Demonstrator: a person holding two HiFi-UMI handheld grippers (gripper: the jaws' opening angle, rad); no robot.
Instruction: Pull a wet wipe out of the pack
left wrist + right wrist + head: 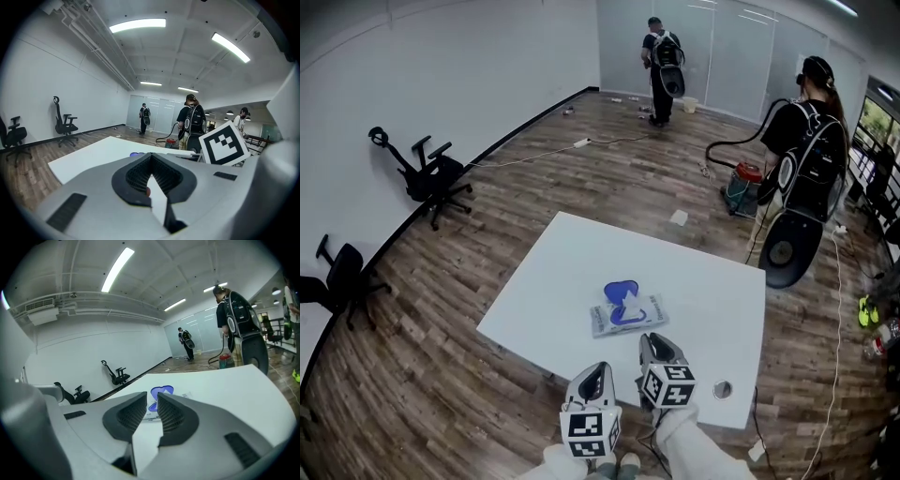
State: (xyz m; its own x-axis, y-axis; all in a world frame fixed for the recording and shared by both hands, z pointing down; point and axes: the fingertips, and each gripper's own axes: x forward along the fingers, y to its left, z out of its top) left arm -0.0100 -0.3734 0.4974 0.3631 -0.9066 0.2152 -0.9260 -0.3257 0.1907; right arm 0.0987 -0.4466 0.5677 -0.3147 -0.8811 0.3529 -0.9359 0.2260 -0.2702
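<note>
wipe pack [627,314], just beyond right hand-held gripper [653,340]

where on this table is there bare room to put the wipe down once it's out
The far half of the table, beyond the wipe pack, is bare, and so is the strip between pack and right edge. Crowded: the near edge, where the left gripper and right gripper stand near the pack.
</note>
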